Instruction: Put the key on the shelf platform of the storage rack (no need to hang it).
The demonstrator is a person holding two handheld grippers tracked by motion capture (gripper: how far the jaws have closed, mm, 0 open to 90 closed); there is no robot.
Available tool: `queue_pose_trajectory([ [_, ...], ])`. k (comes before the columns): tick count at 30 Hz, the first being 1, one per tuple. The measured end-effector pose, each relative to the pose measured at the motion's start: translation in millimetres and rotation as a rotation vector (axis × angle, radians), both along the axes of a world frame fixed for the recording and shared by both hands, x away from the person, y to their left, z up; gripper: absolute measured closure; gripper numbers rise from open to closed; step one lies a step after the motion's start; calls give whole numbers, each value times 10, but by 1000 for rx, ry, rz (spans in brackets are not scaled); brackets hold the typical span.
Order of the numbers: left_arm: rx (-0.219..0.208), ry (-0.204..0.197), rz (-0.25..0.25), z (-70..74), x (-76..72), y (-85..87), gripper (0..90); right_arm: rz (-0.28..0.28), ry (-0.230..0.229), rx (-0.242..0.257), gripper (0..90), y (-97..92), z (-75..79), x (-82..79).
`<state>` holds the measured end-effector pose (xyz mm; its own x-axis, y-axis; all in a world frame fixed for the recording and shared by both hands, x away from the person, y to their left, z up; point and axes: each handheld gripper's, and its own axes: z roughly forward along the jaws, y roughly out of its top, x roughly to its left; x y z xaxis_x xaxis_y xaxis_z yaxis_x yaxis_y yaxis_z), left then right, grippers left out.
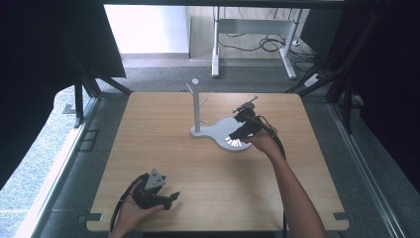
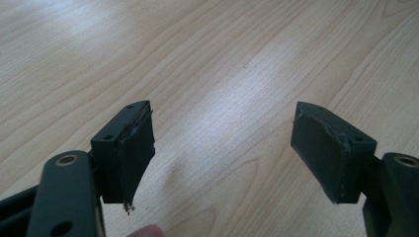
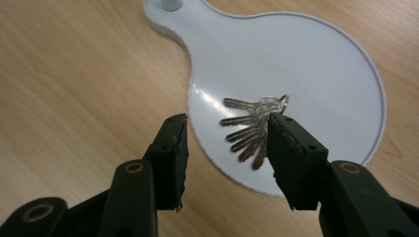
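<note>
- One bunch of silver metal keys [image 3: 254,126] is seen lying on the round dish of a white stand [image 3: 316,64], just beyond and partly behind one jaw of the right gripper [image 3: 225,148], whose jaws are spread wide.
- About five keys can be counted, fanned from one ring.
- The left gripper [image 2: 222,148] is held wide apart over bare light wooden table [image 2: 207,59], nothing between its jaws.

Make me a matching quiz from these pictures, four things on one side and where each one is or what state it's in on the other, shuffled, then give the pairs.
Things:
1. keys
2. left gripper
3. right gripper
4. post

States:
A. upright at the narrow end of the white stand
B. open over bare table
C. fanned out flat on the round white plate
D. open, jaws either side of the keys

Pairs: 1-C, 2-B, 3-D, 4-A
</note>
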<state>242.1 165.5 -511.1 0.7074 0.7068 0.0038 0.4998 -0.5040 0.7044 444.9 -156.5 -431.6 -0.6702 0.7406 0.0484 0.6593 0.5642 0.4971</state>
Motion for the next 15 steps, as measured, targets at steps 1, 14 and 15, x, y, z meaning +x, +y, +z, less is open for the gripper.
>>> queue_pose_trajectory([
  [1,1,1,-2,-2,0,-5,250,5,-4,8,513,-14,4,-45],
  [14,2,9,0,-29,10,-10,250,60,-47,74,499,-288,-51,-587],
  [15,2,8,1,-29,11,-8,250,60,-50,79,499,-313,-60,-628],
])
